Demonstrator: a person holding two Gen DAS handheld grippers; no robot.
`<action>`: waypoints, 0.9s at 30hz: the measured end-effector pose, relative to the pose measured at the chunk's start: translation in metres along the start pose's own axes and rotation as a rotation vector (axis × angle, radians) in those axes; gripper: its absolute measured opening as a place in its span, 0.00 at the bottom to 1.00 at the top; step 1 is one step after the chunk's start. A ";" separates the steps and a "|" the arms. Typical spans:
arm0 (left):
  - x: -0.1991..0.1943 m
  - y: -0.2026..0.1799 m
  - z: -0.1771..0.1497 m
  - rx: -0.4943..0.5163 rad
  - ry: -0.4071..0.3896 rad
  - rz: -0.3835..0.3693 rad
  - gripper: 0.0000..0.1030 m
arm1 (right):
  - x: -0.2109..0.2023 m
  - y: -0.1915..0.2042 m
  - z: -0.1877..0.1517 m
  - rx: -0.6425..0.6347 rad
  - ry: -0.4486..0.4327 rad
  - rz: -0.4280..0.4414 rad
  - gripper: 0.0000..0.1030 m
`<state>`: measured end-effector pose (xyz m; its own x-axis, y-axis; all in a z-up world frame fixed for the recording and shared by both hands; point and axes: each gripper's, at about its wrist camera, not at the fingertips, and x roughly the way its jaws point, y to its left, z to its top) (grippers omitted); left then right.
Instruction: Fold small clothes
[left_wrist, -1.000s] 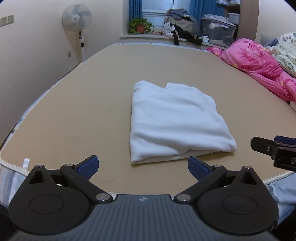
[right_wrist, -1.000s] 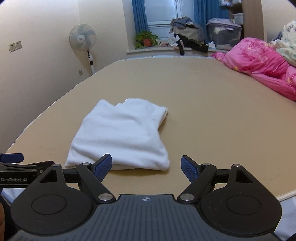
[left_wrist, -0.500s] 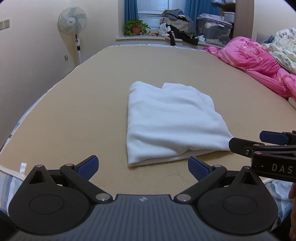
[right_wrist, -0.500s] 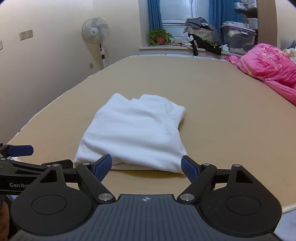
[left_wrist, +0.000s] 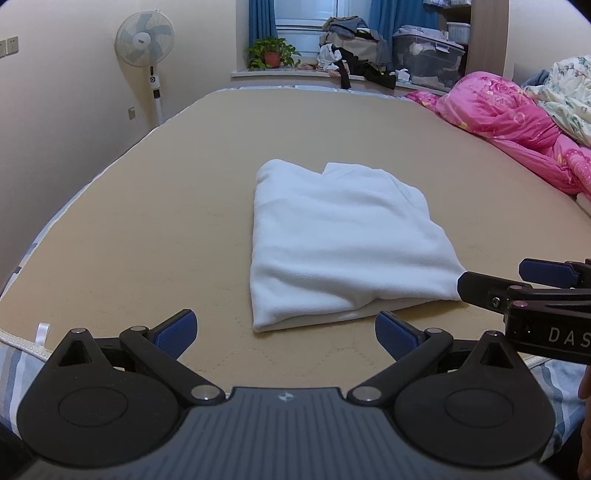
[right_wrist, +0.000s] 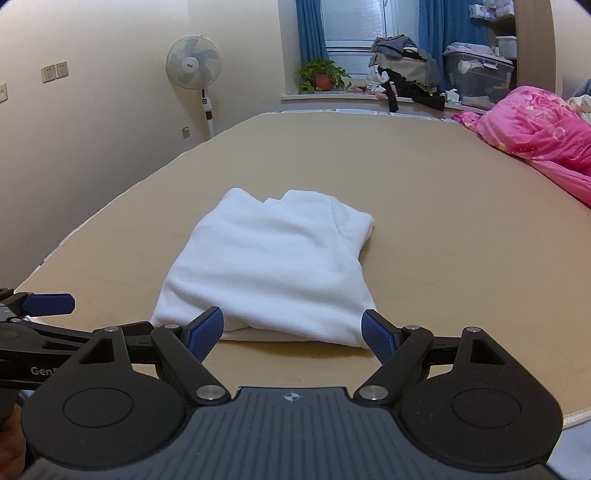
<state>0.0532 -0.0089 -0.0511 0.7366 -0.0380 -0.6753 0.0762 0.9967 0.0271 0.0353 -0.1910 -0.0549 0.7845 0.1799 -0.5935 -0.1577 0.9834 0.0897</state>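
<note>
Left wrist view: we see soft, light white garment (left_wrist: 343, 243) folded on the bed (left_wrist: 147, 229); both grippers' jaws released, so we'd pinch its near-edge corners.

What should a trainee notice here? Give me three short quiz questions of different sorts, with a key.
1. True or false: the left tool is shut on the white folded garment.
2. Which tool has the garment's near edge between its fingertips: A left, B right?
3. Fill in: the garment lies on the tan ____.

Key: 1 false, both tools are open; 2 B; 3 mattress.
</note>
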 end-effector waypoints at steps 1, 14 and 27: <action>0.000 0.000 0.000 0.001 -0.001 0.000 1.00 | 0.000 0.001 0.000 -0.001 -0.001 0.001 0.80; 0.002 -0.001 0.000 0.001 -0.001 0.002 1.00 | 0.000 0.001 0.000 -0.005 -0.002 0.001 0.81; 0.003 -0.002 0.000 -0.013 0.002 0.000 1.00 | 0.001 0.003 0.001 -0.002 -0.011 -0.004 0.81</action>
<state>0.0553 -0.0108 -0.0534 0.7355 -0.0378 -0.6765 0.0674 0.9976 0.0176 0.0365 -0.1878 -0.0549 0.7917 0.1765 -0.5848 -0.1557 0.9840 0.0862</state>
